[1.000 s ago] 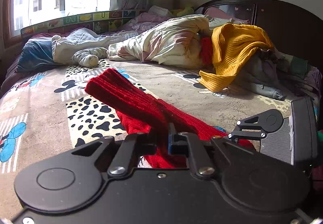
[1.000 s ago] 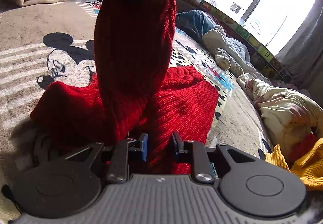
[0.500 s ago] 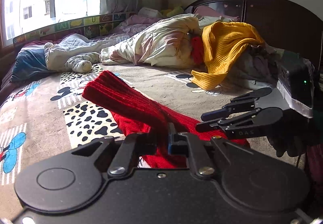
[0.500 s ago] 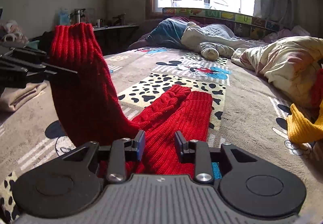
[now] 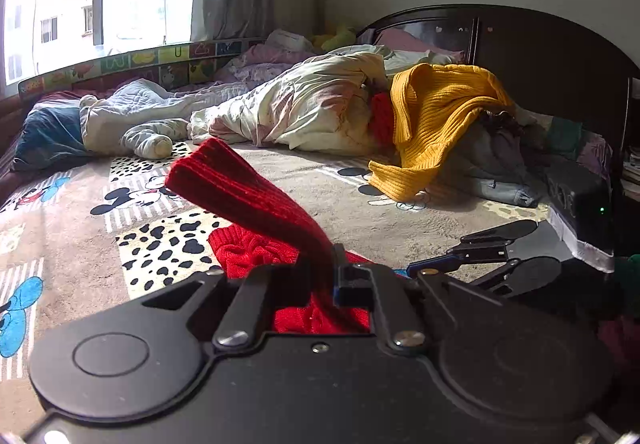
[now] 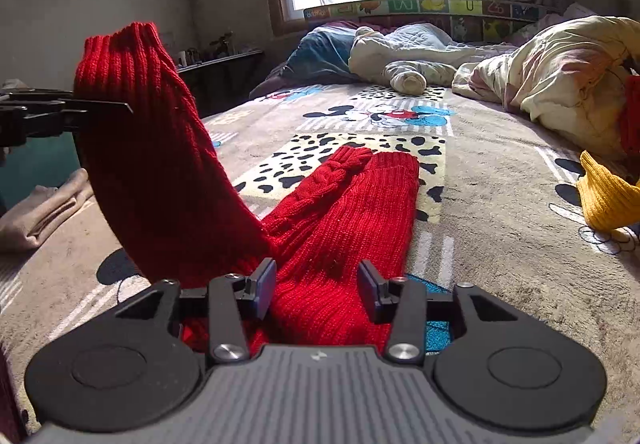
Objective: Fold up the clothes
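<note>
Partly hidden: red sweater (image 6: pixel 340 220); left hand-held gripper (image 5: pixel 328 280) clamps sleeve; right hand-held gripper (image 6: pixel 316 288) just released.

The sweater (image 6: pixel 344 220) lies on the bed (image 6: pixel 500 236), the quilt (image 6: pixel 560 84) apparently behind it.

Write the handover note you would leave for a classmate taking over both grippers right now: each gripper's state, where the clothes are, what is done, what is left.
Left gripper: shut on a raised part of the red sweater, holding it above the bed.
Right gripper: jaws have just been opening; sweater lies between them, pads not pressing.
Rest of the sweater lies flat on the bed. Yellow sweater waits in the heap by the headboard.
Done: right side let go. Left: lay the raised part over, finish the fold, then the heap.
</note>
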`<action>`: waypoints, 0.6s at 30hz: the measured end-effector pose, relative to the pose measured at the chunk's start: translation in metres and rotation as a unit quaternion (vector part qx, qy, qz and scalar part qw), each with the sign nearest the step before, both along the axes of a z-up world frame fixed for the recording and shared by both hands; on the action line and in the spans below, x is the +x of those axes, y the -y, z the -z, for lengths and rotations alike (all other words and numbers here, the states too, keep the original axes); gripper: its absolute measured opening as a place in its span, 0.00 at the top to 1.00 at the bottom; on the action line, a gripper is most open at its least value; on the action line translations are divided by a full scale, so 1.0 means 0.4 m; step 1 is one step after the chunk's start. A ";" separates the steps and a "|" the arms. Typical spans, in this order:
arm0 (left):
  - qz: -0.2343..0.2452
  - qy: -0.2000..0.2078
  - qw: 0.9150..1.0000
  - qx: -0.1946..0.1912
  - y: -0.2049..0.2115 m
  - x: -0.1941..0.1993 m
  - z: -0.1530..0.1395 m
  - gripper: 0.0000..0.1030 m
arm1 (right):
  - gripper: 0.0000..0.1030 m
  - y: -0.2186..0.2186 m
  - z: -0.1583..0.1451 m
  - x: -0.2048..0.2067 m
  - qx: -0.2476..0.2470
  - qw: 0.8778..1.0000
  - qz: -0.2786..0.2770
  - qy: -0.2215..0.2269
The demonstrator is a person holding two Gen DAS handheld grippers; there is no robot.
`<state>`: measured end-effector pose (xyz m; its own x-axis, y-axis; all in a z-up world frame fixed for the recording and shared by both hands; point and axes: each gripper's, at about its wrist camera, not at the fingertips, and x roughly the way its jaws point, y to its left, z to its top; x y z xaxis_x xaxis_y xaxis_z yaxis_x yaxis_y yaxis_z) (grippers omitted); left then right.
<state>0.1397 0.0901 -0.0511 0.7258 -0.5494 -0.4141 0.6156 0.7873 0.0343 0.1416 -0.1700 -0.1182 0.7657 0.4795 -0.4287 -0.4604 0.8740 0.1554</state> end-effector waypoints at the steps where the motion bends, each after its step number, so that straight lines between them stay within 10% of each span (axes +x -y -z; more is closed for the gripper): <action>1: 0.001 -0.001 1.000 -0.002 0.003 0.001 -0.001 0.93 | 0.29 -0.003 -0.006 -0.031 0.006 1.000 -0.009 0.016; 6: 0.016 -0.004 1.000 -0.020 0.025 0.005 -0.015 0.93 | 0.28 -0.128 0.018 -0.096 -0.099 0.992 -0.051 0.058; 10: 0.034 -0.004 0.999 -0.024 0.045 0.007 -0.035 0.93 | 0.79 -0.173 0.047 -0.066 -0.137 0.990 -0.016 0.039; 18: -0.047 -0.057 0.996 -0.042 -0.001 0.107 0.024 0.93 | 0.90 -0.170 0.077 -0.104 -0.158 0.985 0.059 0.043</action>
<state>0.1825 0.0904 -0.0607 0.7269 -0.5170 -0.4520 0.5347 0.8391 -0.0999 0.0999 -0.1022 -0.1491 0.8483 0.2377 -0.4731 -0.3519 0.9208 -0.1684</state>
